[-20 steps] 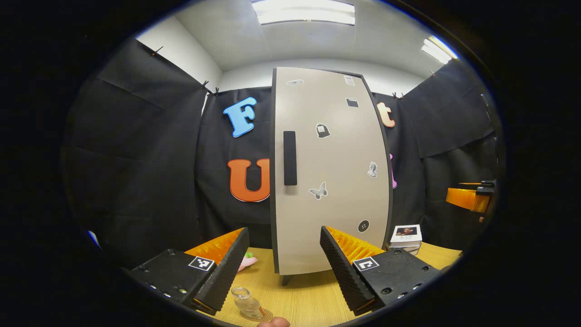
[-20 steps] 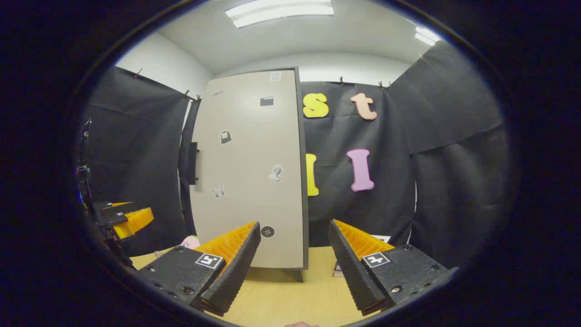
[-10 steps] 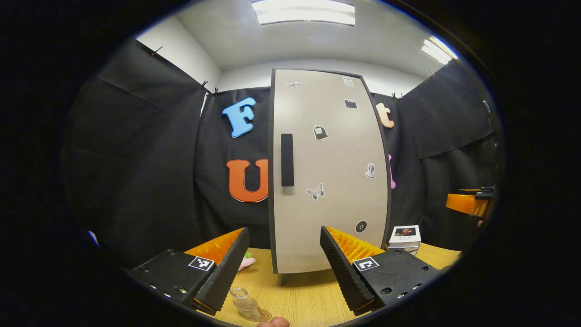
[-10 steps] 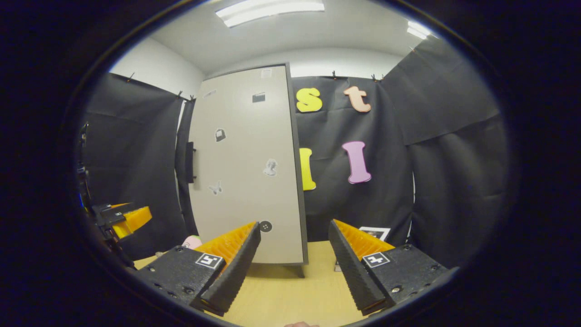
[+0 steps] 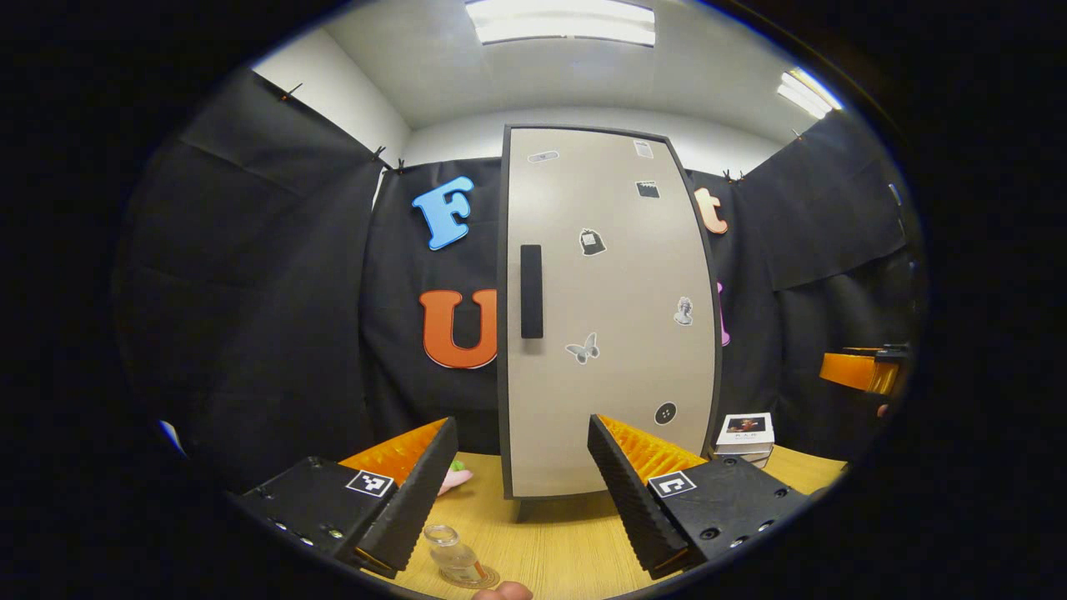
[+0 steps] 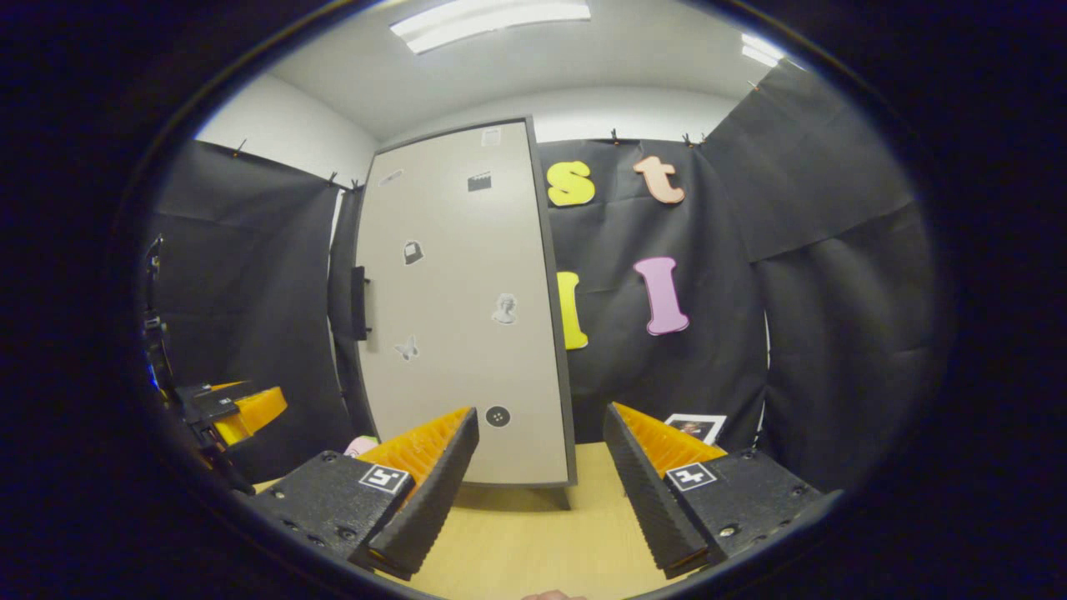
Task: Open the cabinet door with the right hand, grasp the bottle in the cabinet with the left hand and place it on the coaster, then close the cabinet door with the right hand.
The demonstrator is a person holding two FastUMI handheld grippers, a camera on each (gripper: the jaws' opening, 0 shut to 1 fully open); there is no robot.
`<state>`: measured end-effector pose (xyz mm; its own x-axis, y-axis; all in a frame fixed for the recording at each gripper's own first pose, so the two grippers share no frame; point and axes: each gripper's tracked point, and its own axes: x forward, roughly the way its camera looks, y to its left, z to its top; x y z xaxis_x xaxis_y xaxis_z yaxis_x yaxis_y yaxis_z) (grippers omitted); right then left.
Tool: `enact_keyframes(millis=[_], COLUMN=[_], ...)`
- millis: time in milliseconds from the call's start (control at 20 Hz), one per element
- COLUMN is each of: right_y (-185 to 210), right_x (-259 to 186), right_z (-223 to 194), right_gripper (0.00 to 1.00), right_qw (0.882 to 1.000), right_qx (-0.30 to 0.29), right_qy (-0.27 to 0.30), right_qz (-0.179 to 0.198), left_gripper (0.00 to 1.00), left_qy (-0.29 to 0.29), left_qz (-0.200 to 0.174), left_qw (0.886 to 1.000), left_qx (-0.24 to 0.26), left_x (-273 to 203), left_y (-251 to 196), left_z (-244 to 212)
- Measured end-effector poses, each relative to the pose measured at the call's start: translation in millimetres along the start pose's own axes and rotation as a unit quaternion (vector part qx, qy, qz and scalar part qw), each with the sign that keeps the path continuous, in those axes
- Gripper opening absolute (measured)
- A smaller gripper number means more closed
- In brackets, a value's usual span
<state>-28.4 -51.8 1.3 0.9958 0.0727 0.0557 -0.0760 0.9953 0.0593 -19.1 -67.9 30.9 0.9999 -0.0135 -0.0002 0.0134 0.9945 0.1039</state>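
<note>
A tall beige cabinet [image 5: 608, 317] with stickers stands on the wooden table, its door closed and its black handle [image 5: 531, 290] at the left edge. In the left gripper view a small clear bottle [image 5: 451, 557] stands on a round coaster [image 5: 482, 577] just below my open left gripper [image 5: 510, 492], near its left finger. My right gripper [image 6: 540, 487] is open and empty, facing the cabinet [image 6: 467, 308] from the right, with the handle [image 6: 360, 302] far off at the left. The right gripper [image 5: 863, 369] also appears at the right of the left gripper view, and the left gripper [image 6: 229, 408] at the left of the right gripper view.
A stack of small boxes [image 5: 744, 435] sits right of the cabinet on the table [image 5: 558, 542]. A pink and green toy [image 5: 454, 477] lies left of the cabinet's foot. A fingertip [image 5: 500, 592] pokes in at the bottom edge.
Both views shift only slightly; the right gripper has turned a little, so the cabinet sits a bit further right in its view. Bottle, coaster and door have not moved.
</note>
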Motion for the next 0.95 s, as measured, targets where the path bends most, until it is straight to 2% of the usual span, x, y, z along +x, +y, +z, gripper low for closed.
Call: enact_keyframes(millis=[100, 150, 400, 550, 850, 900, 950], right_y=[1.4, 1.1, 1.9, -0.6, -9.0, -9.7, -9.6], right_x=[0.3, 0.4, -2.7, -8.3, -14.3, -14.5, -16.1], right_z=[1.0, 1.9, 7.3, 9.4, 17.2, 17.7, 17.4], right_gripper=[0.94, 0.97, 0.97, 0.94, 0.97, 0.94, 0.97], right_qw=[1.0, 1.0, 1.0, 1.0, 1.0, 1.0, 1.0], right_qx=[-0.002, -0.004, -0.009, -0.014, -0.014, -0.011, -0.009], right_qy=[-0.001, 0.001, -0.006, -0.012, -0.022, -0.023, -0.024], right_qz=[0.001, 0.0, -0.001, -0.003, -0.011, -0.011, -0.01], left_gripper=[0.95, 0.95, 0.95, 0.95, 0.95, 0.95, 0.95], left_qy=[-0.001, -0.001, -0.002, 0.0, -0.015, -0.016, -0.017], left_qz=[0.001, 0.001, 0.0, -0.009, -0.027, -0.03, -0.033], left_qw=[1.0, 1.0, 1.0, 1.0, 0.999, 0.999, 0.999], left_qx=[0.001, 0.001, 0.0, 0.005, 0.015, 0.016, 0.017], left_x=[-0.2, -0.2, 1.1, 2.7, -0.6, -1.3, -1.7], left_y=[0.9, 1.5, 4.0, -4.7, -24.3, -26.4, -28.1], left_z=[0.4, 0.3, -0.5, 3.0, 9.8, 9.6, 9.9])
